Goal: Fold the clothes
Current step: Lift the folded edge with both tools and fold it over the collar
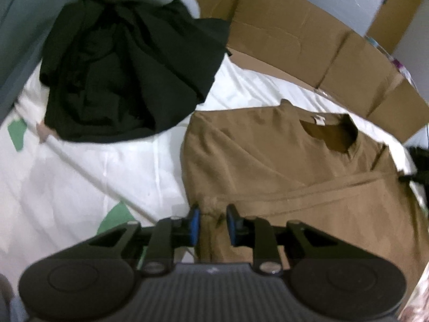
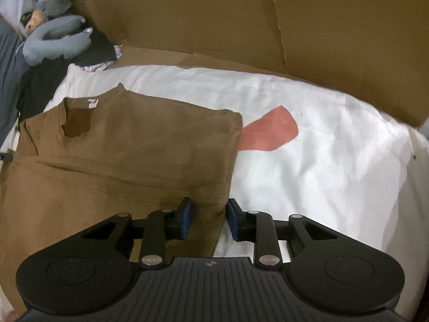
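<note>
Your left claw hangs released, pads clear of the folded brown cotton T-shirt whose left edge lies between them; your right claw is likewise slack astride its right edge. Ahead-left of the left claw lies a crumpled black garment. Flattened brown cardboard walls the white bedsheet beyond both.

Brown cardboard stands behind the white bedsheet; a grey plush toy lies left.
</note>
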Tool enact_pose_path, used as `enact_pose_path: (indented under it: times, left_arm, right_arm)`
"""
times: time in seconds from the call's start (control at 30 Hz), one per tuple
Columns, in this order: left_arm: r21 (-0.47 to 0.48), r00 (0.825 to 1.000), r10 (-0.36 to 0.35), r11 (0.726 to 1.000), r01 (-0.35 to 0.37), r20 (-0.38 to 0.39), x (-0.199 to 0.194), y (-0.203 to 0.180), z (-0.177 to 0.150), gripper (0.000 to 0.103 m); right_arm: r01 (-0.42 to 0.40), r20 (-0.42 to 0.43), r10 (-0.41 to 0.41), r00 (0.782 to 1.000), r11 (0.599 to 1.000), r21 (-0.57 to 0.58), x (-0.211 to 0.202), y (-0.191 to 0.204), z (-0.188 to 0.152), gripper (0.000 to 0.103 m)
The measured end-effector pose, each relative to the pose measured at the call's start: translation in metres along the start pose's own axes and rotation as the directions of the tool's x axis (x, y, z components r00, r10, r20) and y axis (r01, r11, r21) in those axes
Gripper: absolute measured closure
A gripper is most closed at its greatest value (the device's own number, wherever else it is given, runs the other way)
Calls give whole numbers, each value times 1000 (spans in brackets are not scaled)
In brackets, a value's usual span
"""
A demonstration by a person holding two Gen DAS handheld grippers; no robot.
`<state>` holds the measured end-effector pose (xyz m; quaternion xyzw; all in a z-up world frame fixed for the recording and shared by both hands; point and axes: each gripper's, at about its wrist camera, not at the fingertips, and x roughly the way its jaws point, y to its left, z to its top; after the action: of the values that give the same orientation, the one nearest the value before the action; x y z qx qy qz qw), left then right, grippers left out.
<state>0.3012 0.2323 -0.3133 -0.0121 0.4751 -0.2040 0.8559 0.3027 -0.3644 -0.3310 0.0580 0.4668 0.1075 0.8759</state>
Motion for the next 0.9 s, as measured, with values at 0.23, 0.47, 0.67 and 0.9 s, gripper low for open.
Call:
enact_pose_path:
  times: [0.23,0.47,0.67,0.9]
  left_arm:
    - [58,999,23,998,-25,34,-12,-7,-2,98]
    - [-44,998,-2,999,5,56,-34,16,0,99]
    - [-70,997,-8,997,13,75,-42,21,4,99]
    - [-83,994,-19,996,28,106,-48,20,27,99]
  right_arm:
    - [34,41,-31,999,997,-67,-11,6,2,100]
    - [29,92,-36,995,997,77,-30,-9,2,101]
    - [33,108,-42,993,996,85,-34,-11,4,101]
    - [24,146,-41,988,993,117,-52,-11,22,101]
